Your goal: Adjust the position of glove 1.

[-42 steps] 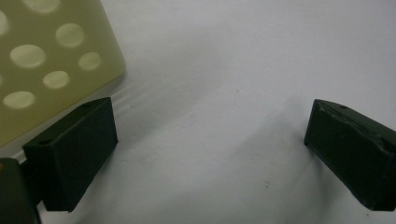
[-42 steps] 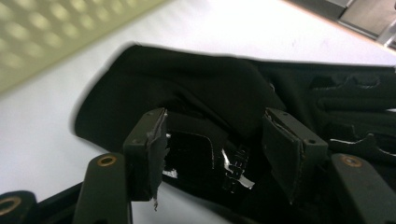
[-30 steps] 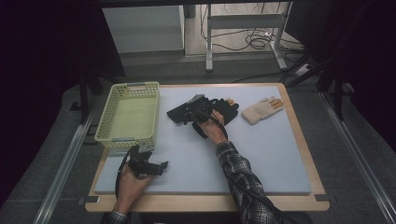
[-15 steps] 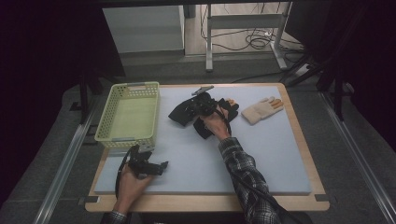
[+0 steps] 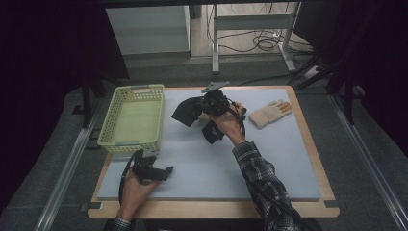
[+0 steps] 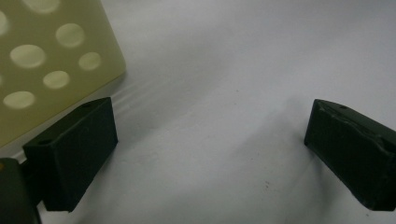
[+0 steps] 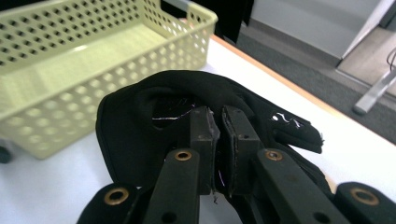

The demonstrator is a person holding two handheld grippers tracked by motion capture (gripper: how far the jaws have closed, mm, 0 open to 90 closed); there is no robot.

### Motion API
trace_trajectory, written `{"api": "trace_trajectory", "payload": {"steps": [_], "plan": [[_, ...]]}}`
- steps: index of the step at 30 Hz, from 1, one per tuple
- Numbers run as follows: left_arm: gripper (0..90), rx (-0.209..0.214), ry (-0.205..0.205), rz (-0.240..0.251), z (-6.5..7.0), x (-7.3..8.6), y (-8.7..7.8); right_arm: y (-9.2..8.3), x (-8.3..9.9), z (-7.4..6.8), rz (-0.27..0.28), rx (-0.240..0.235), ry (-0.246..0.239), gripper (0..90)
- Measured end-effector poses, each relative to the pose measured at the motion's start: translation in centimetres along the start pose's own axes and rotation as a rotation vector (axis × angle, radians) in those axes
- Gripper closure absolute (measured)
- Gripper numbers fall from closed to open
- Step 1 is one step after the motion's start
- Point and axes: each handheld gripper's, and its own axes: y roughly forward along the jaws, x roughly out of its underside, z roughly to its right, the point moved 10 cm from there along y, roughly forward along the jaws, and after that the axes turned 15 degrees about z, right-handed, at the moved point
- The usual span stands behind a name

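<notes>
At the near left of the blue-grey mat (image 5: 269, 163) the left gripper (image 5: 161, 174) rests low with its jaws spread wide and nothing but bare mat between them. Just beyond it sits the pale yellow perforated basket (image 5: 132, 118), whose corner (image 6: 51, 60) looms beside the left jaw. Toward the middle, the right gripper (image 7: 215, 140) is lifted above the mat, its jaws having just closed on a pinch of black glove (image 5: 188, 110), which hangs from them right of the basket. At the far right lies a cream glove (image 5: 269, 113), well apart
</notes>
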Motion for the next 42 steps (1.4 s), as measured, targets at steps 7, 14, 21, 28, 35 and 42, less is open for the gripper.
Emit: {"api": "trace_trajectory", "payload": {"steps": [7,14,21,28,35,42], "plan": [[2.7,0.001,-0.002,0.0,0.0,0.0,0.0,-2.1,-1.6,-1.9,0.018,-0.048,-0.04,82.3],[2.7,0.001,0.001,0.0,0.0,0.0,0.0,-6.1,0.3,-3.8,0.003,-0.11,-0.048,82.2],[2.7,-0.001,-0.004,0.002,0.0,0.0,0.0,-10.6,3.6,-6.2,-0.015,-0.178,-0.036,82.1],[2.8,-0.003,-0.007,0.004,0.1,0.0,0.0,-12.3,11.6,-7.7,-0.139,-0.168,-0.04,68.2],[2.8,-0.003,-0.007,0.003,0.0,0.0,0.0,-13.4,11.7,-7.3,-0.136,-0.168,0.026,44.8],[2.8,-0.002,-0.001,0.001,0.0,0.0,0.0,-9.8,10.9,-7.8,-0.141,-0.134,0.041,77.4]]}}
